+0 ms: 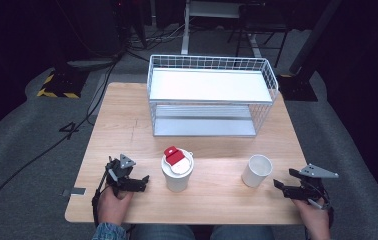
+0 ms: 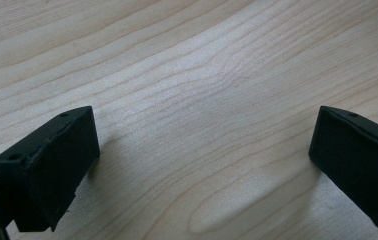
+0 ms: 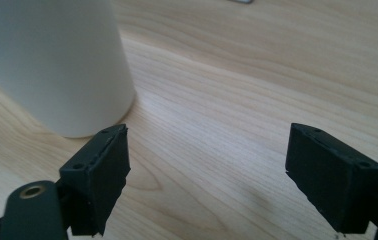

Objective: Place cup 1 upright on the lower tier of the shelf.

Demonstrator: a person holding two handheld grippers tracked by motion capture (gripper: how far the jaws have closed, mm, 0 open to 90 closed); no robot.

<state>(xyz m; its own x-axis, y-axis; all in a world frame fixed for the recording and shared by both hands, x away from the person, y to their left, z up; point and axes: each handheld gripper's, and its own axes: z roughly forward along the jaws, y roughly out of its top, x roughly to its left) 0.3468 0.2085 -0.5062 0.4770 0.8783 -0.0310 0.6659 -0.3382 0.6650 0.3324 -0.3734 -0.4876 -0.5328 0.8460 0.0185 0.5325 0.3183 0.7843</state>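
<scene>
With both the left gripper [image 1: 144, 181] and the right gripper [image 1: 278, 186] resting on the pale wooden table [image 1: 127, 125], jaws spread wide and empty, the light open white paper cup [image 1: 257, 170] just beside the right one could tip if clipped by the near jaw instead of straddled.

Two cups [image 1: 177, 171] apart, bare table [image 1: 217, 192] between

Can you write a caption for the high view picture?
Two open grippers, left gripper and right gripper, flank a lidded cup and open cup.
</scene>
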